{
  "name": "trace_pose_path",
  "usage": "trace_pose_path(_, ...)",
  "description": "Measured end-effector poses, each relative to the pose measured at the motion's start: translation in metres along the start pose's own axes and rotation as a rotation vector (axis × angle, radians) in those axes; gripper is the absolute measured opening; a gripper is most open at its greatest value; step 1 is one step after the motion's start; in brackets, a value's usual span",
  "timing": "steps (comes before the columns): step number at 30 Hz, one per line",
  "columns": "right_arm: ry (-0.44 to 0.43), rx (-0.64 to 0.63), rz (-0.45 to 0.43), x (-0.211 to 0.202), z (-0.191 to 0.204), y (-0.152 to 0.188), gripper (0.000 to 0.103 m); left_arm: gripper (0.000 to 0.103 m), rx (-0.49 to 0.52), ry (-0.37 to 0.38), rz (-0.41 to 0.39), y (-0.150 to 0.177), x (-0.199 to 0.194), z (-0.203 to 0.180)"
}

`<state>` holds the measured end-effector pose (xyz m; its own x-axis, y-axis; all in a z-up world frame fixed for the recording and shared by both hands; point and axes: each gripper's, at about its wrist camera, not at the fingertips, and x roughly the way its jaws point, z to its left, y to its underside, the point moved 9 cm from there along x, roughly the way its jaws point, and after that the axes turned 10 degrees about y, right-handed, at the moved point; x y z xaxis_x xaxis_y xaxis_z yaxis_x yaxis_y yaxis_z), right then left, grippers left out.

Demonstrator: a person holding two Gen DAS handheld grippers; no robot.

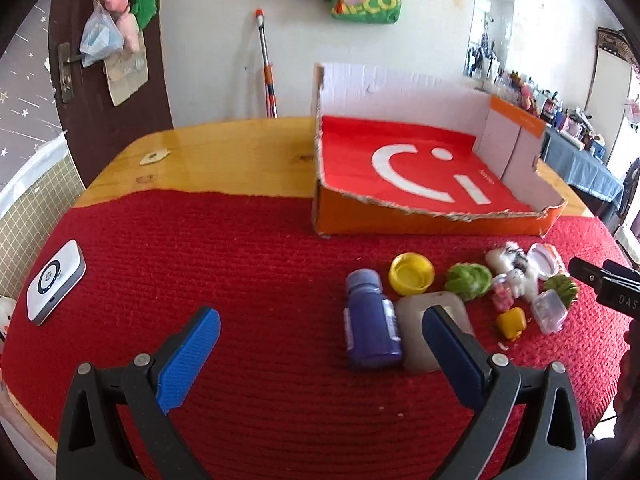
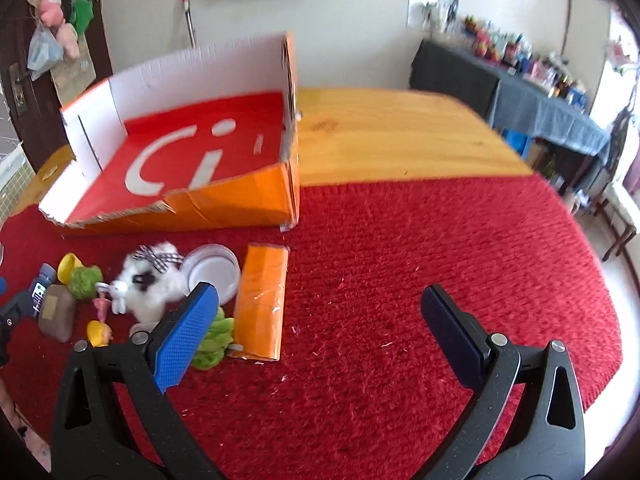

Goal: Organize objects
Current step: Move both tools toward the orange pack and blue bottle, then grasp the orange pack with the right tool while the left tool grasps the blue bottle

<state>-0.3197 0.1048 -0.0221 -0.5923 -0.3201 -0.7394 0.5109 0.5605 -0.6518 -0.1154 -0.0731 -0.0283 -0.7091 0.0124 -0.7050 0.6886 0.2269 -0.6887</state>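
Observation:
An open orange cardboard box (image 1: 436, 222) with a red floor stands at the back of the red mat; it also shows in the right wrist view (image 2: 236, 200). In front of it lies a cluster of small things: a purple bottle (image 1: 372, 320), a yellow cap (image 1: 412, 273), a grey pouch (image 1: 424, 344), a green fuzzy ball (image 1: 468, 281), a white plush toy (image 2: 150, 280), a white lid (image 2: 212, 270) and an orange packet (image 2: 262, 300). My left gripper (image 1: 324, 344) is open and empty, left of the bottle. My right gripper (image 2: 320, 320) is open and empty, right of the packet.
A white and grey device (image 1: 56, 282) lies at the mat's left edge. The red mat (image 2: 440, 260) covers the front of a wooden table (image 2: 400, 132). A wall and door with hanging toys stand behind. A cluttered side table (image 2: 540, 92) is at the far right.

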Motion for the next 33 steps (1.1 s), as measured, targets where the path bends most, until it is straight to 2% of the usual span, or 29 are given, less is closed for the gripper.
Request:
trace_pose_path(2,-0.016,0.003,0.04,0.008,-0.001,0.004,0.103,0.103,0.001,0.002,0.025,0.003,0.003,0.004)
trace_pose_path(8,-0.03,-0.008,0.087,0.016,-0.002,0.007,0.103,0.102,-0.022,0.047,0.084,0.01,0.01,0.01)
trace_pose_path(12,-0.072,0.005,0.122,0.02,-0.002,0.01,0.103,0.102,0.003,0.043,0.093,0.01,0.011,0.01)
trace_pose_path(17,-0.07,-0.037,0.122,0.022,-0.001,0.013,0.103,0.101,0.055,0.013,0.104,0.006,0.016,0.012)
trace_pose_path(23,-0.079,-0.063,0.108,0.026,0.0,0.007,0.103,0.092,0.078,0.023,0.121,0.002,0.025,0.009)
trace_pose_path(29,-0.089,-0.072,0.089,0.026,0.005,0.006,0.103,0.083,0.059,0.067,0.123,0.001,0.03,0.006)
trace_pose_path(33,-0.103,-0.084,0.08,0.025,0.007,0.005,0.097,0.078,0.049,0.079,0.117,-0.001,0.031,0.005)
